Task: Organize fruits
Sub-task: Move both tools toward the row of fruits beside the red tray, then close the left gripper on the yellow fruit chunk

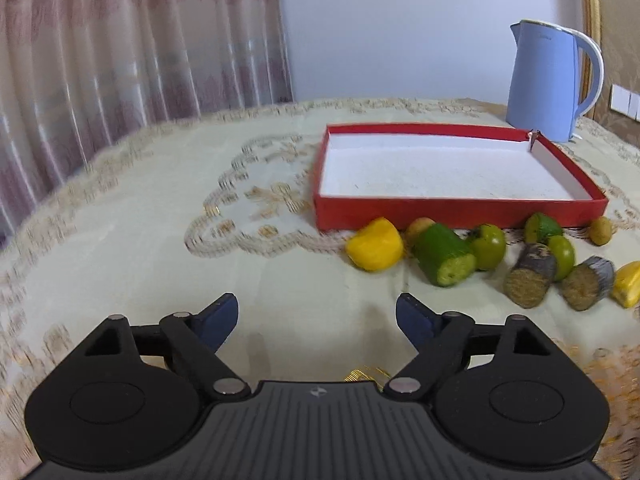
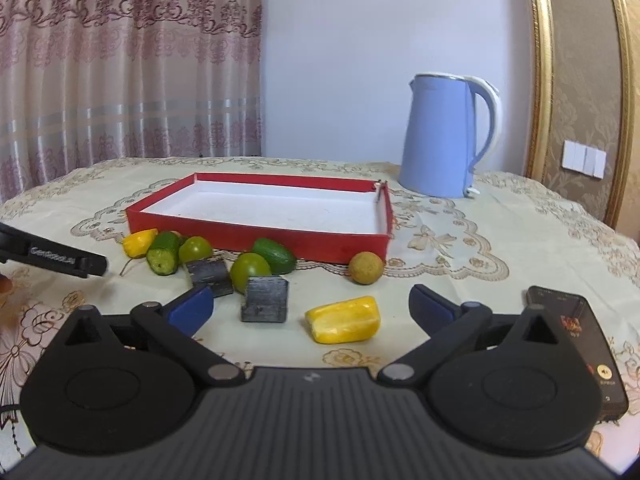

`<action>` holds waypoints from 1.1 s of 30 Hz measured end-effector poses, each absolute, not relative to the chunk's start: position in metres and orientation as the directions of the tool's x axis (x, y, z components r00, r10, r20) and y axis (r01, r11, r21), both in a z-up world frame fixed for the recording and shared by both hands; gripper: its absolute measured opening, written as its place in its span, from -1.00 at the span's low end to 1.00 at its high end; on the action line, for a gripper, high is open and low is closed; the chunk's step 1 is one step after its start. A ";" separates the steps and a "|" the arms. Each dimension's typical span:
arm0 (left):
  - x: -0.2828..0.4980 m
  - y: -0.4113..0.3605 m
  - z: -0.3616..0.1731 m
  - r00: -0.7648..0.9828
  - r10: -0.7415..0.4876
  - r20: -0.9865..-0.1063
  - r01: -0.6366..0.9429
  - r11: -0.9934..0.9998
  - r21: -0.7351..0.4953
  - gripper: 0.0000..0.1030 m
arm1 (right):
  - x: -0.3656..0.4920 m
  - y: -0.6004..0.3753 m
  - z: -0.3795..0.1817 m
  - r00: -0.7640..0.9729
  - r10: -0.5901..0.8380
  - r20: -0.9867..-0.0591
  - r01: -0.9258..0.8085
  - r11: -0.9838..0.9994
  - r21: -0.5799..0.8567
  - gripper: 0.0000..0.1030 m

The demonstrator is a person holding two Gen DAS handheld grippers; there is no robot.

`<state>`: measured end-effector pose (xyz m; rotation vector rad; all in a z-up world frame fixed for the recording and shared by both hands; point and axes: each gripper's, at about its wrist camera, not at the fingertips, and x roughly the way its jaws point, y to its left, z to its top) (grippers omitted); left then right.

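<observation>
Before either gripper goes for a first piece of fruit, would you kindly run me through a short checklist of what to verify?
1. Red box has room: ok, nothing lies inside it.
2. Right gripper free: ok, jaws stand wide with nothing between them.
3. Left gripper free: ok, jaws apart over bare tablecloth.
4. Nearest piece reachable: ok, the yellow piece lies apart from the rest, just ahead of the right gripper.
5. Obstacles: not ok, a phone lies beside the right gripper's right finger.
6. Kettle out of the way: ok, it stands behind the box.
</observation>
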<state>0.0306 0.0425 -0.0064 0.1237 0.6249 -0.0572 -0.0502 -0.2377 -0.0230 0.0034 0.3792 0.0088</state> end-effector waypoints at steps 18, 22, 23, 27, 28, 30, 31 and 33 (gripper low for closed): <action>0.093 0.023 -0.010 0.780 -0.091 -0.620 0.146 0.988 0.039 0.48 | -0.038 -0.243 -0.028 0.925 0.011 -0.379 -0.009 1.000 0.008 1.00; 0.098 0.016 -0.013 0.778 -0.078 -0.623 0.132 0.990 0.041 0.43 | -0.038 -0.245 -0.028 0.926 0.010 -0.378 -0.006 1.000 0.012 1.00; 0.099 0.016 -0.013 0.777 -0.075 -0.625 0.120 0.992 0.031 0.43 | -0.037 -0.245 -0.029 0.925 0.010 -0.379 -0.005 1.000 0.013 1.00; 0.106 0.017 -0.015 0.763 -0.078 -0.642 0.090 0.996 -0.014 0.21 | -0.033 -0.247 -0.032 0.921 0.013 -0.388 -0.006 1.000 0.019 1.00; 0.104 0.016 -0.014 0.759 -0.089 -0.645 0.100 0.995 -0.020 0.13 | -0.034 -0.247 -0.032 0.921 0.012 -0.388 -0.006 1.000 0.016 1.00; 0.100 0.014 -0.015 0.750 -0.113 -0.652 0.134 0.991 -0.017 -0.09 | -0.034 -0.247 -0.032 0.921 0.011 -0.389 -0.009 1.000 0.009 1.00; 0.098 0.014 -0.015 0.750 -0.119 -0.651 0.140 0.990 -0.019 -0.13 | -0.033 -0.247 -0.031 0.921 0.014 -0.390 -0.011 1.000 0.010 1.00; 0.099 0.013 -0.015 0.748 -0.125 -0.652 0.144 0.989 -0.025 -0.16 | -0.032 -0.249 -0.031 0.917 0.030 -0.399 -0.024 1.000 0.021 1.00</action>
